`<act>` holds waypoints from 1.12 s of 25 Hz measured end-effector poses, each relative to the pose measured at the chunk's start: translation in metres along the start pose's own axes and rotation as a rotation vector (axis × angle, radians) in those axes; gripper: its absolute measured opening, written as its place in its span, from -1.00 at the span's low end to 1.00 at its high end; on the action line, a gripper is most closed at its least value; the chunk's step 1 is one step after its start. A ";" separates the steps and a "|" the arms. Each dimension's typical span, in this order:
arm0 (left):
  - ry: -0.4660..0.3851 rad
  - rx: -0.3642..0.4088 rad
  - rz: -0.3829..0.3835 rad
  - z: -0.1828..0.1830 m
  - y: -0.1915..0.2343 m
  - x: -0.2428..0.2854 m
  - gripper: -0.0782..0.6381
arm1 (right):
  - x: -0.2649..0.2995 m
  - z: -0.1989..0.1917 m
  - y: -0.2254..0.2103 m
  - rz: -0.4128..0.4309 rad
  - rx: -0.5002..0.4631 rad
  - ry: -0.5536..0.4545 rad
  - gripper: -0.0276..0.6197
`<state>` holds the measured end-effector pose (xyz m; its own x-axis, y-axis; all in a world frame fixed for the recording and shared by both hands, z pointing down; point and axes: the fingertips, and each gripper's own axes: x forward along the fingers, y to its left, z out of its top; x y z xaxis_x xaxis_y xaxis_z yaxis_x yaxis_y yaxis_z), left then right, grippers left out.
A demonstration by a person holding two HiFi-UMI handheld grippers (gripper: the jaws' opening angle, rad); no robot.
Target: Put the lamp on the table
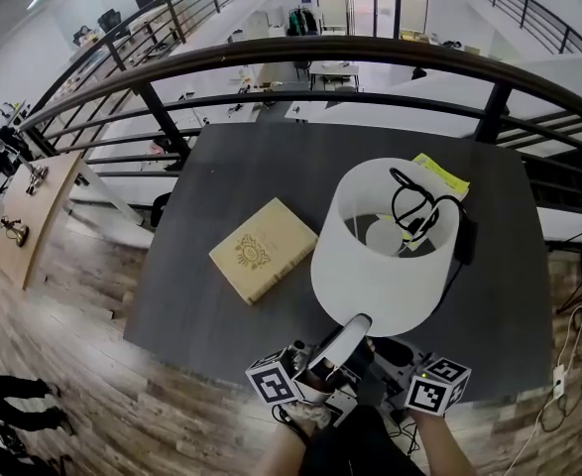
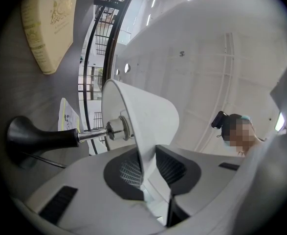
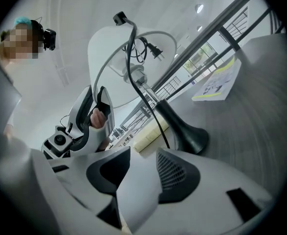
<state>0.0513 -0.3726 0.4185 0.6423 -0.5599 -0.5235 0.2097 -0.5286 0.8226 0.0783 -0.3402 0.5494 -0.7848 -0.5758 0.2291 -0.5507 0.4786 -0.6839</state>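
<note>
The lamp stands on the dark table [image 1: 221, 167], its black base [image 3: 189, 136] resting on the top. Its white shade [image 1: 390, 256] holds a coiled black cord [image 1: 414, 206] and plug. My left gripper [image 1: 355, 323] reaches up to the shade's near lower rim and is shut on it; the thin rim [image 2: 142, 155] runs between the pads. In the left gripper view the base [image 2: 26, 136] and chrome stem lie beyond. My right gripper [image 3: 143, 155] is open and holds nothing, a short way in front of the base. Its marker cube [image 1: 437, 385] shows under the shade.
A tan book [image 1: 263, 249] lies on the table left of the lamp. A yellow-edged leaflet [image 1: 441, 177] lies behind the lamp. A dark railing [image 1: 271, 62] runs along the table's far side, with a drop beyond. The table's front edge is just ahead of my hands.
</note>
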 end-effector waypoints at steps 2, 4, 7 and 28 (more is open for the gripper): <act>0.003 0.001 -0.002 -0.002 0.000 -0.002 -0.55 | -0.001 -0.003 0.001 -0.002 -0.012 0.010 -0.43; 0.008 0.003 -0.006 -0.003 -0.001 -0.004 -0.55 | -0.002 -0.005 0.002 -0.002 -0.015 0.012 -0.43; 0.012 0.004 -0.018 -0.006 -0.002 -0.008 -0.55 | -0.002 -0.007 0.003 -0.003 -0.014 0.017 -0.43; -0.023 0.005 -0.006 -0.012 0.002 -0.020 -0.42 | -0.010 -0.018 0.003 0.001 -0.011 0.042 -0.43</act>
<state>0.0482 -0.3547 0.4332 0.6237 -0.5715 -0.5332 0.2096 -0.5348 0.8185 0.0789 -0.3212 0.5574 -0.7966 -0.5471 0.2571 -0.5526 0.4867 -0.6765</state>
